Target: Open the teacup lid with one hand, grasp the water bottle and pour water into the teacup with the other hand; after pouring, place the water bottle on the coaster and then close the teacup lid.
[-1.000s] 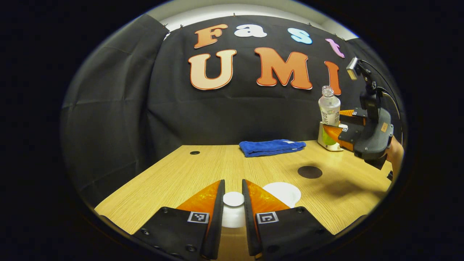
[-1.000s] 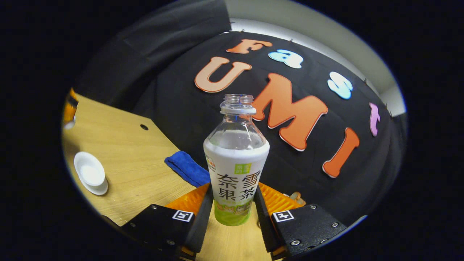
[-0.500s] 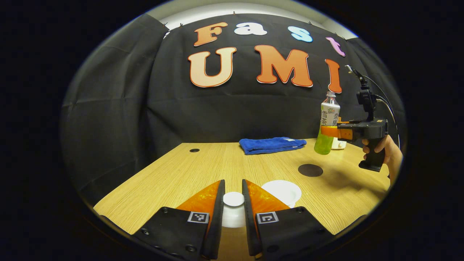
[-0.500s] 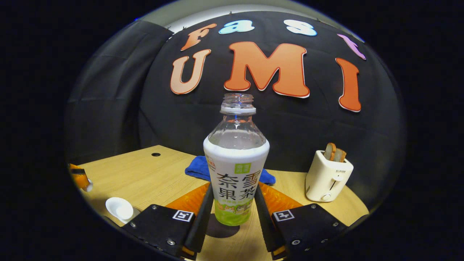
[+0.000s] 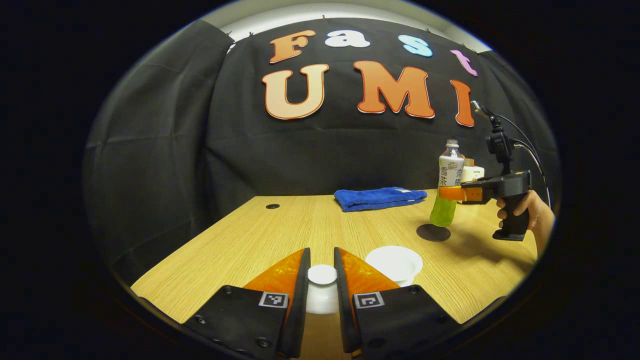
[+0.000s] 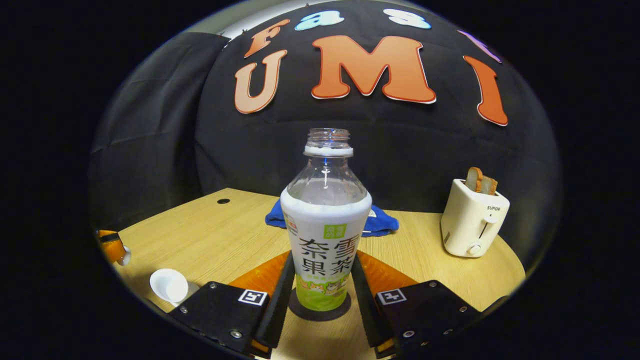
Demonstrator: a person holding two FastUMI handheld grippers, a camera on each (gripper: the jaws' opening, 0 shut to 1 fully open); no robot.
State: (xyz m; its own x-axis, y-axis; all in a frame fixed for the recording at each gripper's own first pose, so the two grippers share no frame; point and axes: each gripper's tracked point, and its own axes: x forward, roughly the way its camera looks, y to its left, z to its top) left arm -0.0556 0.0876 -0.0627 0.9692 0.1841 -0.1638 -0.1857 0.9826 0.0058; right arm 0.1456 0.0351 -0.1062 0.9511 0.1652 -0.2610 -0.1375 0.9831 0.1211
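Left gripper [image 5: 322,280]: seen in the left gripper view with its two orange fingers drawn close together; the white teacup lid [image 5: 322,275] is pinched between them by its knob and held above the table [image 5: 240,245].
Teacup [image 5: 395,262]: an open white cup on the wooden table, just right of the left gripper's fingers; in the right gripper view it is seen at the lower left [image 6: 170,286].
Right gripper [image 6: 320,292]: closed on the lower part of the water bottle [image 6: 325,235], with both fingers pressed against its sides; in the left gripper view it is seen far right [image 5: 452,193], gripped by a hand [image 5: 527,212].
Water bottle: upright and uncapped, with its base over the dark round coaster [image 6: 320,312]; whether it touches the coaster cannot be told. In the left gripper view the bottle [image 5: 446,187] is seen directly above the coaster [image 5: 433,232].
Blue cloth [image 5: 380,198]: folded at the far edge of the table, behind the bottle.
Toaster [image 6: 472,220]: a white one with bread slices in it, stood at the right of the table, well apart from the bottle.
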